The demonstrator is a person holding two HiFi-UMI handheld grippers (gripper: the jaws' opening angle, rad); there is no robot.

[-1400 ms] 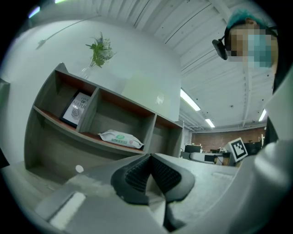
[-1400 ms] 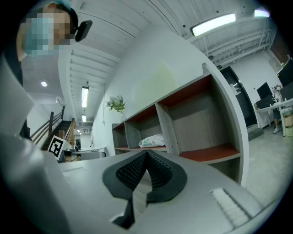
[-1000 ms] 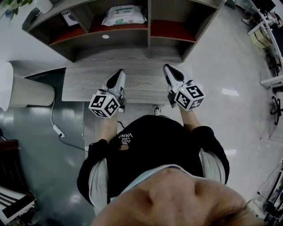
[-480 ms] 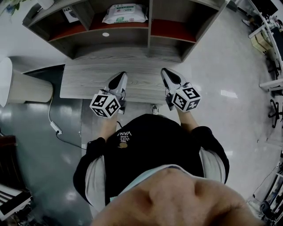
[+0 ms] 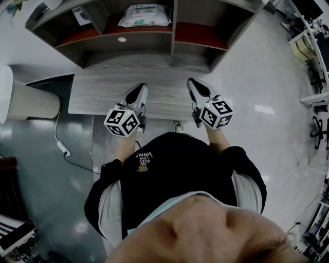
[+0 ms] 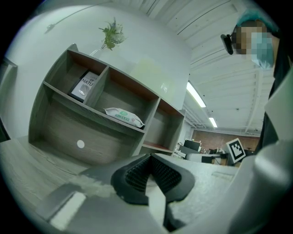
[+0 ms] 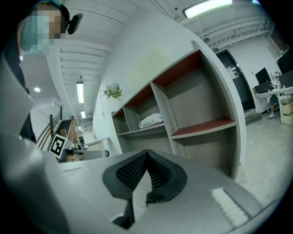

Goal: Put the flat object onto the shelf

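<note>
The flat object, a white pack of wipes (image 5: 144, 15), lies on the red-lined board of the shelf's (image 5: 172, 49) middle compartment; it also shows as the pack (image 6: 123, 116) in the left gripper view and the pack (image 7: 152, 120) in the right gripper view. My left gripper (image 5: 140, 88) and right gripper (image 5: 193, 83) hover side by side over the grey wooden desk (image 5: 103, 97), pointing at the shelf and well short of the pack. The left gripper (image 6: 150, 157) and the right gripper (image 7: 146, 153) are both shut, with nothing between the pads.
A white box (image 6: 85, 85) leans in the shelf's left compartment, and a small plant (image 6: 112, 34) stands on top. The right compartment (image 5: 200, 33) holds nothing. A round white sticker (image 5: 122, 39) marks the shelf's back panel. A pale cylinder (image 5: 28, 102) stands left of the desk.
The head view has drifted slightly; both grippers stay where they were over the desk, still shut, and the pack has not moved.
</note>
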